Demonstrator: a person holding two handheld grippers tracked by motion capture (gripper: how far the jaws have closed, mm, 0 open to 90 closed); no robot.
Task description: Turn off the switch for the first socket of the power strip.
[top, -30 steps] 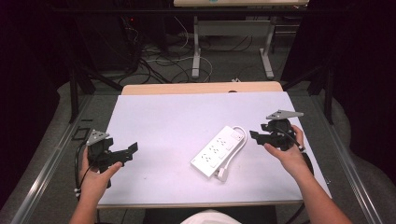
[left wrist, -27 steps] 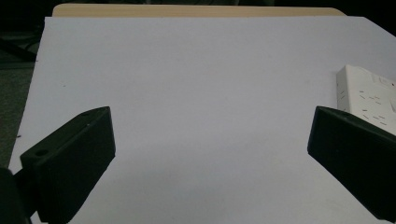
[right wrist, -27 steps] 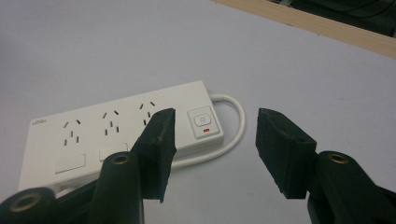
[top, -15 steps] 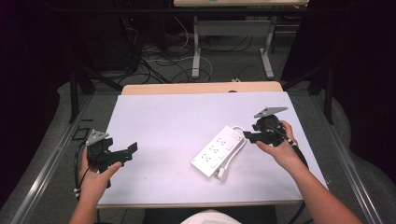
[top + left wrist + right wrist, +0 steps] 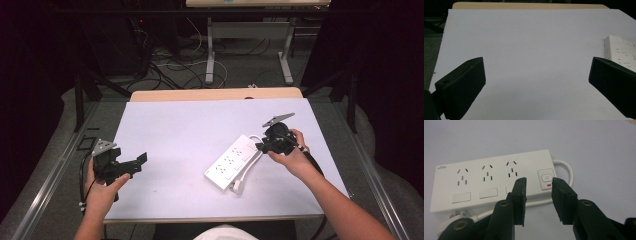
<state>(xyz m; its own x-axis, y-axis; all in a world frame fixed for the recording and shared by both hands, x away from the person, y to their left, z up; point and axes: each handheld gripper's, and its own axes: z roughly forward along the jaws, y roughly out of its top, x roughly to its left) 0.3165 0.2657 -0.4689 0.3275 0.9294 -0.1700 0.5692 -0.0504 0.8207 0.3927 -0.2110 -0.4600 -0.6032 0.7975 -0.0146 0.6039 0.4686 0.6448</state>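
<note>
A person at a desk (image 5: 165, 125) reached the right hand-held gripper (image 5: 263, 145) toward the switch end of a white power strip (image 5: 232, 161), which lay slantwise right of centre in the high view. In the right gripper view its jaws had just been closing, yet stood apart with nothing between them and clear of the casing, their tips over the strip's near edge beside the power button (image 5: 545, 178). The narrowed gap and that aim suggested a press on the button or a pinch at that end was meant. The strip's white cable (image 5: 566, 171) curled round its end and back along the near side, so it lay flat and settled.

The left hand-held gripper (image 5: 134, 164), at the lower left of the high view, hung wide open and unladen, apparently waiting; its own camera caught one corner of the strip at the right edge.

A pale, bare sheet covered the desk, a wooden strip showing at the far edge. Beyond lay a dim room: tangled floor cables (image 5: 175, 65), the white legs (image 5: 211, 55) of another table, dark surrounds.
</note>
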